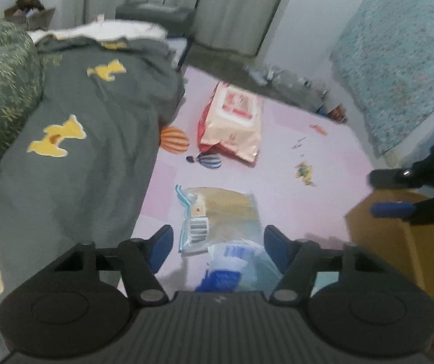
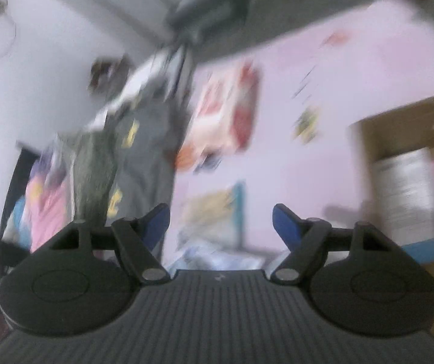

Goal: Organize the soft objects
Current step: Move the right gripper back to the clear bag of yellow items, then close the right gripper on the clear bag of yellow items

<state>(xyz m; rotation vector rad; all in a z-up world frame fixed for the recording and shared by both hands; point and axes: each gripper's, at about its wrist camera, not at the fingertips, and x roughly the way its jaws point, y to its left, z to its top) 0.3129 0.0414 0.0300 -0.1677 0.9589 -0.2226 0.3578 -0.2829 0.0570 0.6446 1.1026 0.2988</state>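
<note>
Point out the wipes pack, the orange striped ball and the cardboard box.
wipes pack [image 1: 232,121], left wrist view, on its pale front face.
orange striped ball [image 1: 174,139], left wrist view, on its middle.
cardboard box [image 1: 377,242], left wrist view, on its side wall.

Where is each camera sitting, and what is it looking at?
Left wrist: sits on the left gripper, looking down over the pink mat, grey blanket and wipes pack; its own fingers and the right gripper show.
Right wrist: sits on the right gripper, tilted and blurred, facing the mat and cardboard box; only its own fingers show.
Shared: mat, blanket, wipes pack, box.
</note>
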